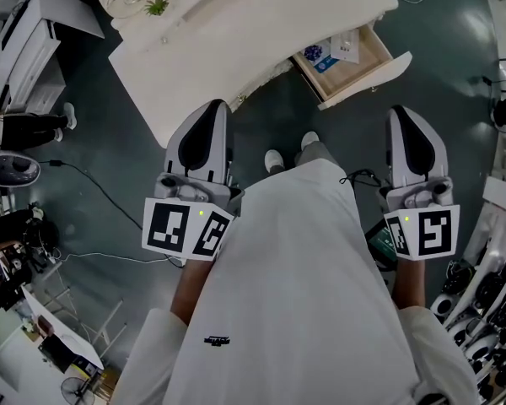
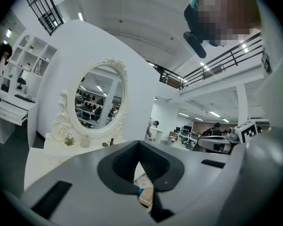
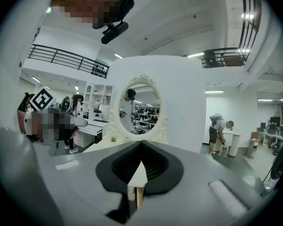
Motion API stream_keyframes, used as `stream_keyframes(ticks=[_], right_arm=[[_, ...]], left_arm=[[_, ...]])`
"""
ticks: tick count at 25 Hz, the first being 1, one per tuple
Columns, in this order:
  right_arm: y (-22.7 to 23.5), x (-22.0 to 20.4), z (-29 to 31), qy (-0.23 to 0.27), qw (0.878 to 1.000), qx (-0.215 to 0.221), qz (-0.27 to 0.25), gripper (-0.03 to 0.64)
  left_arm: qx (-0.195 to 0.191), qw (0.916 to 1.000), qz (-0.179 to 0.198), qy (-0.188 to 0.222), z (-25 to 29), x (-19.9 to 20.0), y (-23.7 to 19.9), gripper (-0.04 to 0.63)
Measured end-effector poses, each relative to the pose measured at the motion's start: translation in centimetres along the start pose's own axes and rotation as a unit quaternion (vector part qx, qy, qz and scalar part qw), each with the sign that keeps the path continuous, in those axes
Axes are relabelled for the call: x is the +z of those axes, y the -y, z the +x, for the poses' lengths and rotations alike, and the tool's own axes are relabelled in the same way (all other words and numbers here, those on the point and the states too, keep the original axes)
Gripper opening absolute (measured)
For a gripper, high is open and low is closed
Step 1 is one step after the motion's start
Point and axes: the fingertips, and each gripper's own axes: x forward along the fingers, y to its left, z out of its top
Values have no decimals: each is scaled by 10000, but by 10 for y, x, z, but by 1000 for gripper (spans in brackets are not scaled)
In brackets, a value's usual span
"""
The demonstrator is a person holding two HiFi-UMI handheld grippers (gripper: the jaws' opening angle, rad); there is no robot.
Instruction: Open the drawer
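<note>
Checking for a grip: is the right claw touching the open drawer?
Apart. The head view shows bare dark floor between the right claw and the drawer, whose front panel faces it.

white vanity (image 1: 236, 40) on dark floor (image 1: 110, 133). on top: oval mirror (image 2: 100, 100) upright at the back, small green plant (image 1: 156, 6) just beside its base. drawer (image 1: 371, 76) pulled out at the front.

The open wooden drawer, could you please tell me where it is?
In the head view, the wooden drawer stands open at upper right, projecting from the white dressing table.
</note>
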Motion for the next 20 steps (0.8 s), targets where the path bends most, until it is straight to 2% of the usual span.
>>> stream_keyframes(ticks=[20], right_arm=[[1, -3, -2, -108, 9999, 20, -48, 11]], left_arm=[[18, 10000, -83, -30, -2, -6, -3, 0]])
